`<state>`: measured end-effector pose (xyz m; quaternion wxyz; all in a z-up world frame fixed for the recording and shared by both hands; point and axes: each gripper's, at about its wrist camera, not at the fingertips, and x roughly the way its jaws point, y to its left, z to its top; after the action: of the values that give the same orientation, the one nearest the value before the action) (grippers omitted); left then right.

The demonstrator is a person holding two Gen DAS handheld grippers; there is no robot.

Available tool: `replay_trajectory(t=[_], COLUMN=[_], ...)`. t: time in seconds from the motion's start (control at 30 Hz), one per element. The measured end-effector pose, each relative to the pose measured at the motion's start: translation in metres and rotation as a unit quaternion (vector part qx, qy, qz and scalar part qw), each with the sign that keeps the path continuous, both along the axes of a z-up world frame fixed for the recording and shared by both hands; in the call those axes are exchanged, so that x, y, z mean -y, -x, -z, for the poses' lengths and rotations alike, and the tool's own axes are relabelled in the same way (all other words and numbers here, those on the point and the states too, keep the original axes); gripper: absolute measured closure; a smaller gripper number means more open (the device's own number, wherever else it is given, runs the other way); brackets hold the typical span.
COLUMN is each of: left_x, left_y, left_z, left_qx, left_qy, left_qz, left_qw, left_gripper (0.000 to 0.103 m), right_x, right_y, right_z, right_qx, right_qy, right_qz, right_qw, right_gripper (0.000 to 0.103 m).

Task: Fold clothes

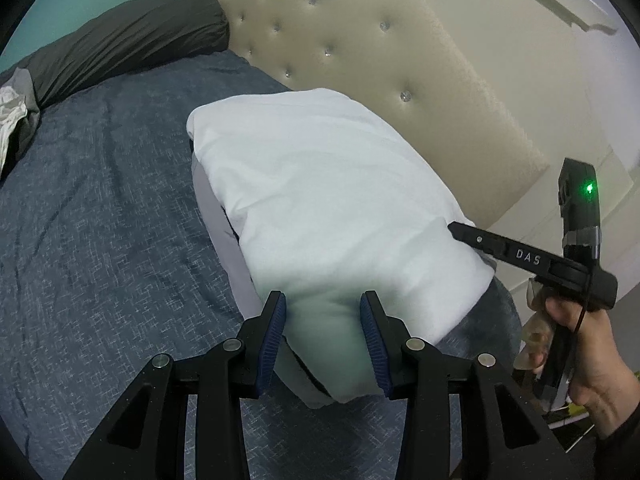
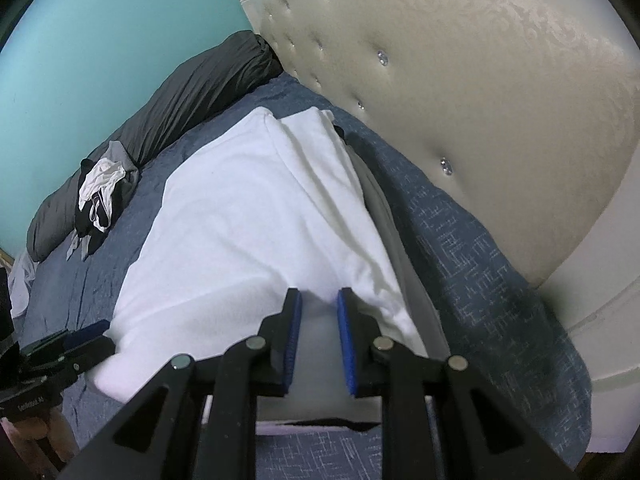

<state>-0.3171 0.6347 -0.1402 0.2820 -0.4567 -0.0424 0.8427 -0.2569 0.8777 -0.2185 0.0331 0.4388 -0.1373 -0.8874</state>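
A folded white garment lies on a blue bed cover, on top of a grey garment that shows along its edge. My left gripper is shut on a thick fold at the white garment's near edge, with cloth filling the gap between the blue pads. My right gripper pinches another part of the same near edge. In the left wrist view the right gripper reaches in from the right, held by a hand. The left gripper shows at the lower left of the right wrist view.
A cream tufted headboard stands just behind the garment. A dark grey rolled duvet lies along the teal wall. A small heap of black, white and grey clothes rests against it.
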Motion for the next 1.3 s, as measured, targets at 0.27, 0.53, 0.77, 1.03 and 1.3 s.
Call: replay_trajectory(t=[0.27, 0.53, 0.77, 1.03, 1.3], left_x=[0.001, 0.002, 0.003, 0.006, 0.016], left_y=[0.004, 0.0, -0.003, -0.008, -0.013], left_z=[-0.008, -0.009, -0.009, -0.011, -0.023], left_qx=[-0.004, -0.003, -0.006, -0.007, -0.015], left_qy=[0.014, 0.016, 0.015, 0.009, -0.003], left_qz=[-0.003, -0.007, -0.006, -0.007, -0.017], left_qw=[0.9999, 0.9999, 0.9998, 0.9999, 0.9998], left_gripper=[0.06, 0.06, 0.06, 0.06, 0.06], right_x=[0.016, 0.043, 0.038, 0.031, 0.024], right_y=[-0.013, -0.023, -0.033, -0.046, -0.058], right_z=[-0.039, -0.019, -0.011, -0.001, -0.013], right_qx=[-0.048, -0.035, -0.044, -0.047, -0.064], right_qy=[0.007, -0.012, -0.015, -0.001, 0.032], right_qz=[-0.012, -0.042, -0.045, -0.034, -0.016], right_qw=[0.999, 0.998, 0.998, 0.998, 0.997], right_gripper=[0.084, 0.084, 0.083, 0.083, 0.082])
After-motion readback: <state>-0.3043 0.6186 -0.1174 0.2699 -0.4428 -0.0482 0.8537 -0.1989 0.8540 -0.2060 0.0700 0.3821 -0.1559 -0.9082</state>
